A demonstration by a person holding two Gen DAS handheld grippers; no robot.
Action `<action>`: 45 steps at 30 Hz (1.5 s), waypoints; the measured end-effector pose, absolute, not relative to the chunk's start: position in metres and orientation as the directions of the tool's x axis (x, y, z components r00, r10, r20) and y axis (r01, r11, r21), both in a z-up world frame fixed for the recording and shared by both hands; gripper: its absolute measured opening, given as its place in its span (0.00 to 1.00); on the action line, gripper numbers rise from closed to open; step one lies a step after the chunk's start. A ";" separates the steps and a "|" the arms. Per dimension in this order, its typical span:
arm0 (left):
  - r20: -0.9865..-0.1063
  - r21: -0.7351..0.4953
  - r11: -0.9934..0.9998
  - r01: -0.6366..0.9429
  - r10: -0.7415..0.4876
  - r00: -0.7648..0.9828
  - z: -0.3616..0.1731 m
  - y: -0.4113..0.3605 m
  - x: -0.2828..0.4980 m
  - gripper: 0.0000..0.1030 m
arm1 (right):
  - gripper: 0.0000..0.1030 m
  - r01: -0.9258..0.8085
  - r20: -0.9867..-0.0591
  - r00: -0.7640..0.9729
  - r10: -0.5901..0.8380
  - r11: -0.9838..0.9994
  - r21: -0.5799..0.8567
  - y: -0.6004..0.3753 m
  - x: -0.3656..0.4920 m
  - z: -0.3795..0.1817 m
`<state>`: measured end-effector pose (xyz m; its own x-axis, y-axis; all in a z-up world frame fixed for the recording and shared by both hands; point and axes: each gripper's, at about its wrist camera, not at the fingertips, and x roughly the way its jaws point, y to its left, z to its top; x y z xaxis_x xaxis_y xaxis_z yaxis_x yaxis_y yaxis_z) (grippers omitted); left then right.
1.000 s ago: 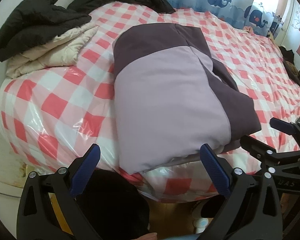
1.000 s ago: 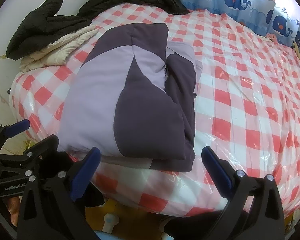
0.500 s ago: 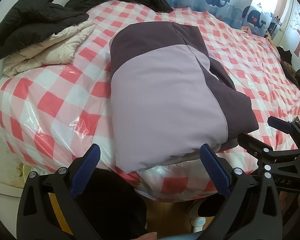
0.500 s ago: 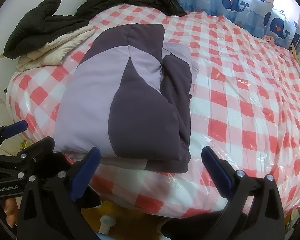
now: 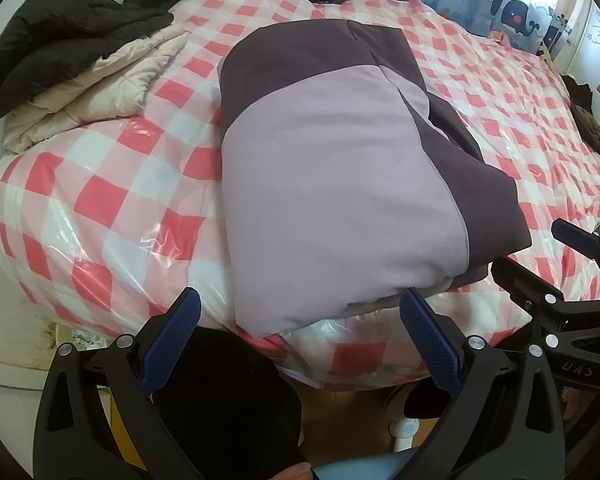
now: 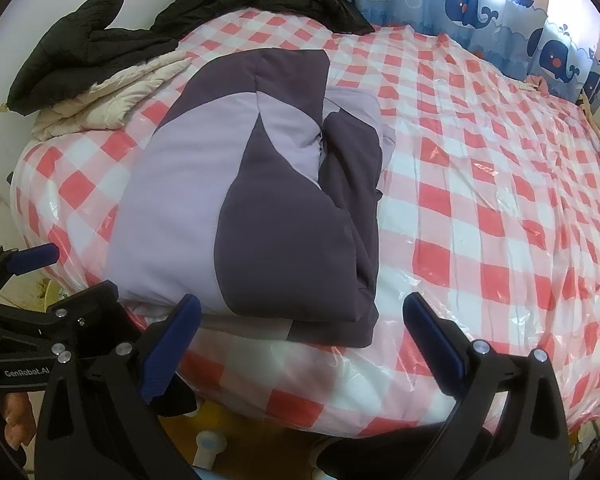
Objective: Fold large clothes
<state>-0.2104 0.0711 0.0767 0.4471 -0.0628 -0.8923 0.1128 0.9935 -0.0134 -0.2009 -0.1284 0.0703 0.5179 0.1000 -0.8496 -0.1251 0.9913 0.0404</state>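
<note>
Hovering grippers at the folded jacket

Left gripper and right gripper both hang with jaws wide apart, holding nothing, just before the bed edge. Folded purple jacket lies on the red-checked cover; black coat lies at the far corner.

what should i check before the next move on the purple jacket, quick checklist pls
1. Left gripper open and empty: ok.
2. Right gripper open and empty: ok.
3. Purple jacket folded into a compact bundle on the checked bed cover: ok.
4. Sleeve tucked along the bundle's right side: ok, slightly bunched.
5. Bundle clear of the black coat and cream quilt: ok.
6. Near hem lying flat underneath: cannot tell.
</note>
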 end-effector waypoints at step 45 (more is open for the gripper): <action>-0.889 -0.010 0.991 0.132 -0.069 0.452 0.081 0.048 -0.198 0.93 | 0.95 -0.094 -0.817 0.576 0.026 0.995 -0.035 -0.139 -0.200 0.074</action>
